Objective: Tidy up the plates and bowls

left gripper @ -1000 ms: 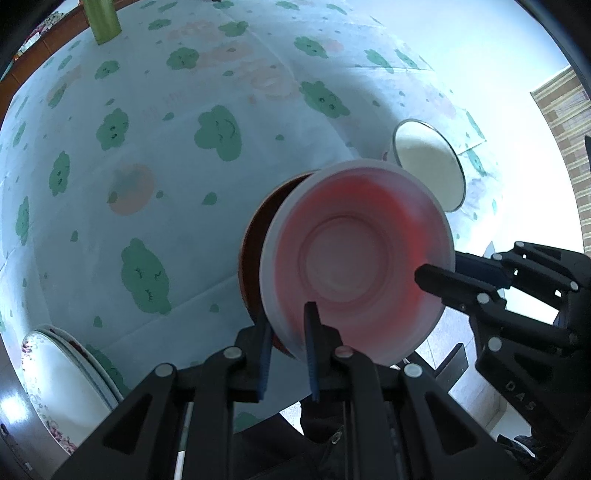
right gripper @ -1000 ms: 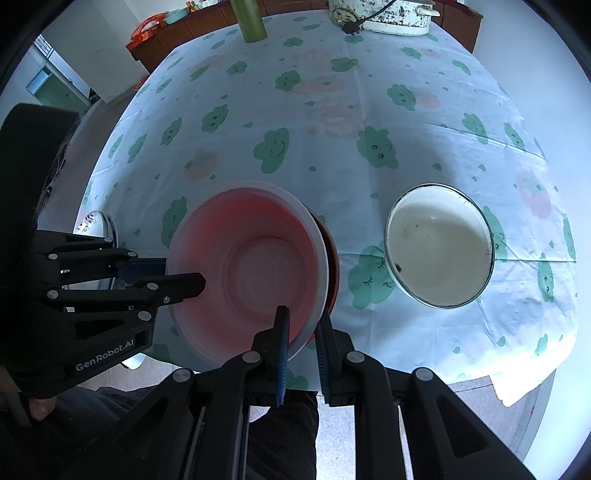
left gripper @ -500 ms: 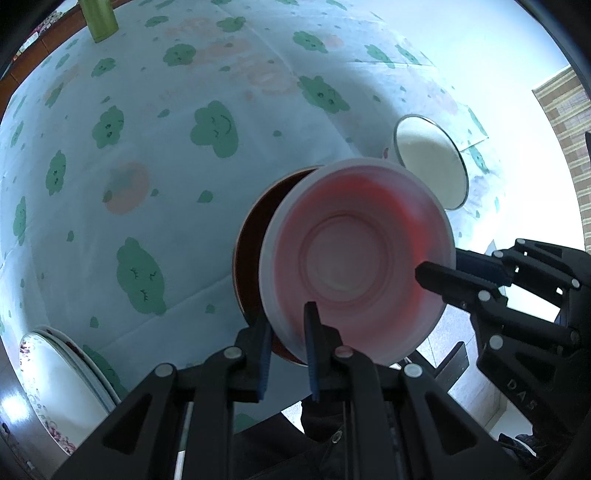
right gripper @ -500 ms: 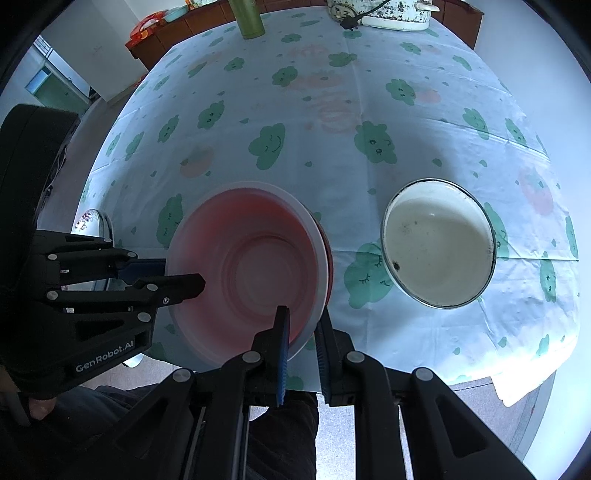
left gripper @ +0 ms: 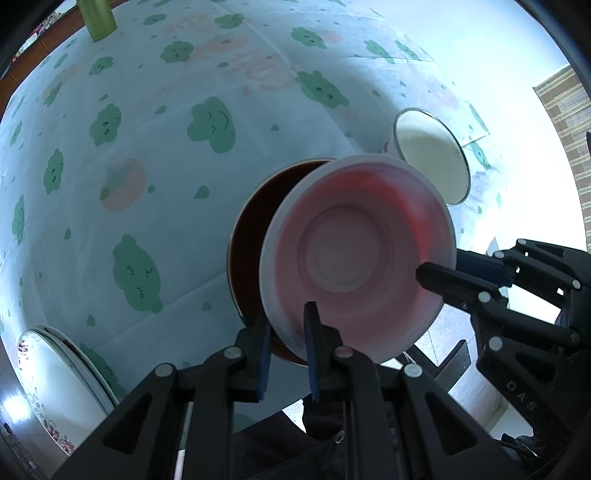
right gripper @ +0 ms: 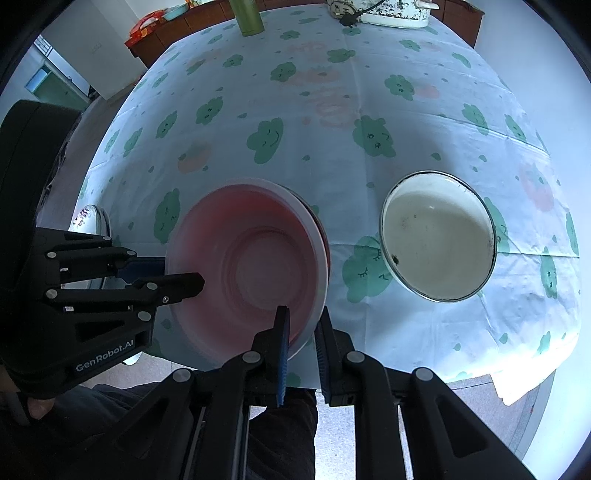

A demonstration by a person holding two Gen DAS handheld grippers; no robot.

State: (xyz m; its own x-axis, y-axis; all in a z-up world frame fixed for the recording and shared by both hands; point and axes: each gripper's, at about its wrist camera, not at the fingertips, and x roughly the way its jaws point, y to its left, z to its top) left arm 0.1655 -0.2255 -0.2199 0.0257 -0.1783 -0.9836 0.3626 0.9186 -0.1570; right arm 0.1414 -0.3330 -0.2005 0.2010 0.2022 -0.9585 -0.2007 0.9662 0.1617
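A translucent pink bowl [left gripper: 356, 254] hangs between two hand-held grippers above the table's near edge, over a dark brown bowl [left gripper: 251, 236] that shows just behind it. The left gripper [left gripper: 286, 334] pinches its rim at one side, the right gripper [right gripper: 301, 332] at the other, each with narrow jaws closed on the thin wall. It looks like light, slightly flexible plastic, probably slippery, so the rim seems the best hold. Left of the grippers lie floral plates [left gripper: 55, 373]; right, a white enamel bowl [right gripper: 437, 236]. A cloud-print tablecloth [right gripper: 332, 110] covers the table; beyond stand a green bottle [right gripper: 249, 16] and a cabinet.
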